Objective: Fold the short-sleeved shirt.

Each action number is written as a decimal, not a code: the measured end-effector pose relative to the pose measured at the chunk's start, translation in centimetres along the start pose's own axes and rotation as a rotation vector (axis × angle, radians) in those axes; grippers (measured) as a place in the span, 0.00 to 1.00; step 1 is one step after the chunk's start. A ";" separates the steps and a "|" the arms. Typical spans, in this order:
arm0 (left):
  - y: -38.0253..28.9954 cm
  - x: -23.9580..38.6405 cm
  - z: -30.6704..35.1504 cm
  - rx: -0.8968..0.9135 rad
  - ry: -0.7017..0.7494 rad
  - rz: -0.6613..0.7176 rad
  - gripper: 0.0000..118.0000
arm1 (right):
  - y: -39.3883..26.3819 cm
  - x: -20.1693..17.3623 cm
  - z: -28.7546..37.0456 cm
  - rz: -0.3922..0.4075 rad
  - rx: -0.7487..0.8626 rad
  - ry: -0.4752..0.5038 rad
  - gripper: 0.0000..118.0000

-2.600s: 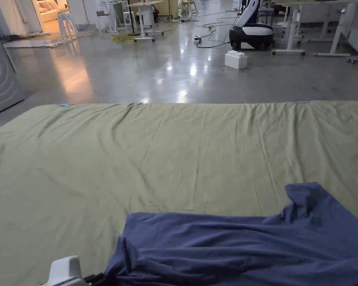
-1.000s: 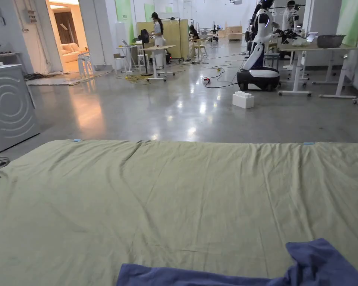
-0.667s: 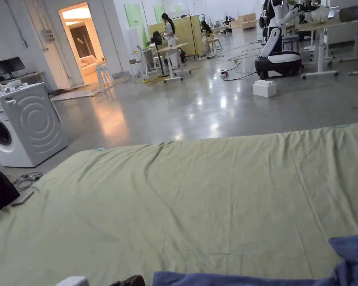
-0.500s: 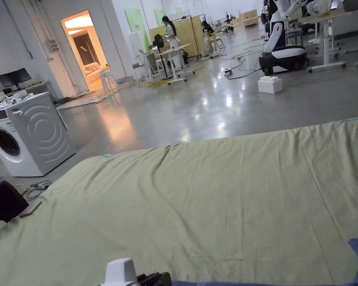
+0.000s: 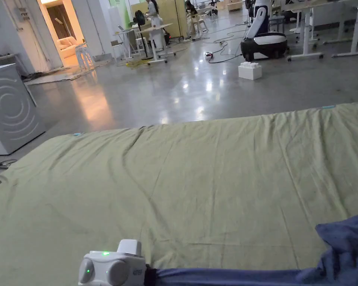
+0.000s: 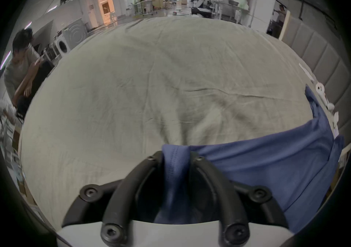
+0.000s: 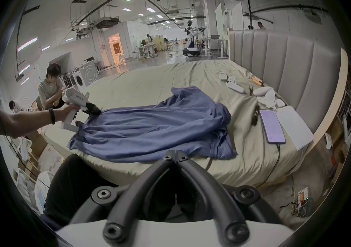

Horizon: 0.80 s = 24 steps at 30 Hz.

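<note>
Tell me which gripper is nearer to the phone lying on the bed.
Right. The right gripper, jaws together, hangs off the bed's near edge, the phone just ahead to its right. The left gripper grips the blue shirt at its far end, the whole shirt between it and the phone.

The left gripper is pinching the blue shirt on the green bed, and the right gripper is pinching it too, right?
Not quite. The left gripper does pinch the blue shirt on the green bed, but the right gripper pinches nothing: the right gripper view shows its jaws shut together on nothing, apart from the shirt's near edge.
</note>
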<state>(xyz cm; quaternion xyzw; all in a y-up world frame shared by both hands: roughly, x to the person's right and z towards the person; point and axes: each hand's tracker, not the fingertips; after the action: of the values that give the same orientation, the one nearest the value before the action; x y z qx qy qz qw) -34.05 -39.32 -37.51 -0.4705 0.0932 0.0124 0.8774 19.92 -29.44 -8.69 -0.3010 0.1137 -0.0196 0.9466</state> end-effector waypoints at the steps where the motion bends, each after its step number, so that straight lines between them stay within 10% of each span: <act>1: 0.0 0.4 -0.1 -0.008 -0.001 -0.007 0.12 | 0.2 0.2 -0.4 -0.010 -0.002 0.007 0.00; 5: 0.6 0.8 -1.9 -0.088 0.000 0.015 0.12 | 3.2 1.5 -3.1 -0.019 0.020 0.027 0.03; 9: 1.4 0.4 -2.2 -0.134 -0.021 0.045 0.12 | 8.2 4.1 -8.9 0.003 0.020 0.090 0.32; 11: 1.3 0.8 -2.5 -0.145 -0.015 0.017 0.12 | 10.6 5.9 -13.0 -0.006 -0.015 0.078 0.74; 15: 1.5 1.4 -1.5 -0.184 -0.025 -0.002 0.12 | 15.4 10.2 -23.0 -0.135 -0.185 0.008 0.74; 24: 1.6 1.6 -1.5 -0.178 -0.020 -0.036 0.12 | 15.2 12.2 -39.3 -0.034 -0.504 -0.116 0.71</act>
<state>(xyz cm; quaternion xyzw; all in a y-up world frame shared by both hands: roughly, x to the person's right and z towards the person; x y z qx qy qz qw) -32.90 -39.74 -39.92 -0.5479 0.0746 0.0096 0.8332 22.35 -40.54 -51.04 -0.5297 0.0553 0.0106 0.8463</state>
